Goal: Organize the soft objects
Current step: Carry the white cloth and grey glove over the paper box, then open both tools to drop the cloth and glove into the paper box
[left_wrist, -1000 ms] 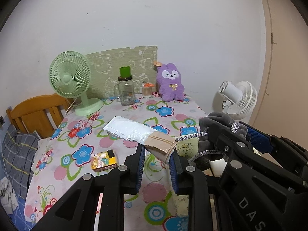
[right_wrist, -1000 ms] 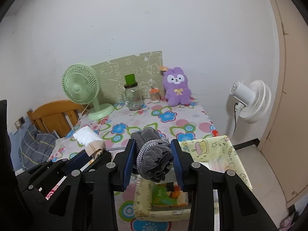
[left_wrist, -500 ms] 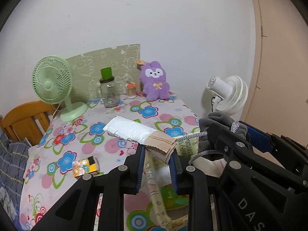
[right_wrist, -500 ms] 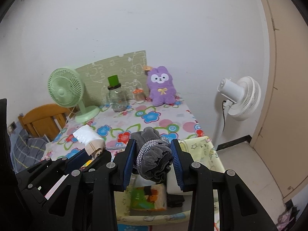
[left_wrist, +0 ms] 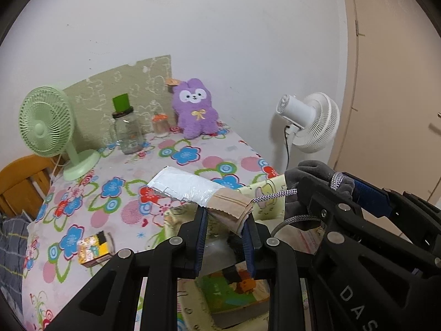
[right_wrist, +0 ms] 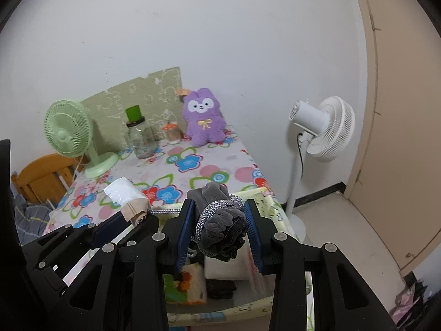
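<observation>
Left wrist view: the left tongs (left_wrist: 224, 224) pinch the tan paper end of a flat packet (left_wrist: 193, 189) (crinkled white film, glossy) held above a pale yellow fabric bin (left_wrist: 268, 193). Right wrist view: the right tongs (right_wrist: 219, 223) clamp a plush grey bundle (right_wrist: 220, 230) bound by a braided grey-white cord (right_wrist: 205, 215), over the same bin (right_wrist: 264, 195), with folded soft things inside. Letters "DAS" show on the right tongs. A fuzzy purple bunny (left_wrist: 195, 113) sits on the flowered worktop (left_wrist: 124, 193), well apart.
</observation>
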Tool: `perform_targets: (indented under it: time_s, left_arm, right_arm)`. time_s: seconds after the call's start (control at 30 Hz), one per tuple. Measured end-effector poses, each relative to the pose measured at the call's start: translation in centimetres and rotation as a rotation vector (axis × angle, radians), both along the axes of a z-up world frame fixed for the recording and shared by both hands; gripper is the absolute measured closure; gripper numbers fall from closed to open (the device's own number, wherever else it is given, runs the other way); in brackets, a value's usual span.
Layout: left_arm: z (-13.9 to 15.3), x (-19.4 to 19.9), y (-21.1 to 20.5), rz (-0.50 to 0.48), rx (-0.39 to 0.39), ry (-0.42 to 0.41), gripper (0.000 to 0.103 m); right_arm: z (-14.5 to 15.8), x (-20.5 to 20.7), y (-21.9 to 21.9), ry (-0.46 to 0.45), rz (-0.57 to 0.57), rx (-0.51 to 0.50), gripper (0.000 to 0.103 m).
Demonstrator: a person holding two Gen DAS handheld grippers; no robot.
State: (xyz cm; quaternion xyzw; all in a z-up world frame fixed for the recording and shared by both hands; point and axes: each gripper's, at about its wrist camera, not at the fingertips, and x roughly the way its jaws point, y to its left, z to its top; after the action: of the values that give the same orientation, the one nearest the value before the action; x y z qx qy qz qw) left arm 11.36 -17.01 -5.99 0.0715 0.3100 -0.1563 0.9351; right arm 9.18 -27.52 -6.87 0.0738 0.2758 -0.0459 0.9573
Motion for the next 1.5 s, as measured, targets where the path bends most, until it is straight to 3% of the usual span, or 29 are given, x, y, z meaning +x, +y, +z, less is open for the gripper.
perform_targets:
  time_s: [0.27, 0.37, 0.4, 0.53, 0.6, 0.7, 0.83, 0.9, 0.97, 1.07, 1.5]
  left_arm:
    - [-1.6, 0.8, -1.2, -0.051, -0.018, 0.074, 0.08]
    - [-2.4, 1.1, -1.6, -0.063, -0.027, 0.104, 0.075]
    - [-2.7, 1.3, -1.6, -0.07, -0.029, 0.122, 0.068]
    - [-3.1, 1.5, -1.5, -0.038, -0.014, 0.124, 0.052]
    - [-3.1, 1.6, -1.2, -0.026, -0.012, 0.117, 0.038]
    - [-3.0, 1.8, -0.9, -0.012, -0.004, 0.112, 0.028]
    - [-3.1, 2.1, -0.5, 0.0, 0.001, 0.115, 0.023]
    - [-3.1, 2.3, -0.3, -0.002, 0.002, 0.12, 0.021]
    - [-3.0, 2.3, -0.1, 0.0, -0.004, 0.119, 0.02]
    - [-2.8, 2.3, -0.2, 0.005, -0.009, 0.111, 0.018]
    - [-0.9, 0.5, 1.2, 0.018, -0.014, 0.05, 0.009]
  right_arm:
    - [-1.2, 0.5, -1.3, 0.033, -0.048, -0.006, 0.063]
    - [-1.9, 0.7, -1.6, 0.051, -0.062, -0.007, 0.063]
    - [-2.1, 0.9, -1.6, 0.06, -0.065, -0.006, 0.063]
    - [-2.8, 1.4, -1.7, 0.08, -0.062, 0.003, 0.063]
    - [-2.9, 1.7, -1.5, 0.083, -0.058, 0.009, 0.063]
    - [-3.1, 2.3, -1.3, 0.093, -0.048, 0.017, 0.063]
    - [-3.2, 2.8, -1.0, 0.1, -0.036, 0.016, 0.06]
    - [-3.1, 3.1, -0.8, 0.103, -0.022, 0.016, 0.058]
    - [-3.1, 3.2, -0.7, 0.1, -0.013, 0.023, 0.042]
    - [-2.8, 2.9, -0.7, 0.067, -0.013, 0.048, 0.027]
    - [-1.2, 1.4, 0.1, 0.04, 0.007, 0.057, 0.016]
